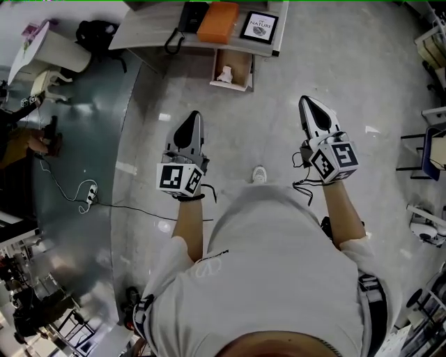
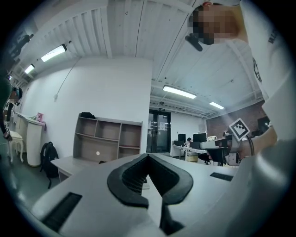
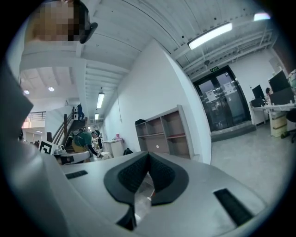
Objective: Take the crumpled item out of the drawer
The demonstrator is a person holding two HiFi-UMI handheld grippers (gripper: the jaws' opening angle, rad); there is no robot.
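An open drawer juts out below the desk at the top of the head view. A white crumpled item lies inside it. My left gripper hangs over the floor, well short of the drawer and a little to its left. Its jaws are shut with nothing between them, as the left gripper view shows. My right gripper is off to the drawer's right, also well short of it. It is shut and empty too. Both gripper views look out into the room, not at the drawer.
On the desk lie an orange box, a framed picture and a black handset. A power strip with its cable lies on the floor at left. A black backpack and chairs stand around.
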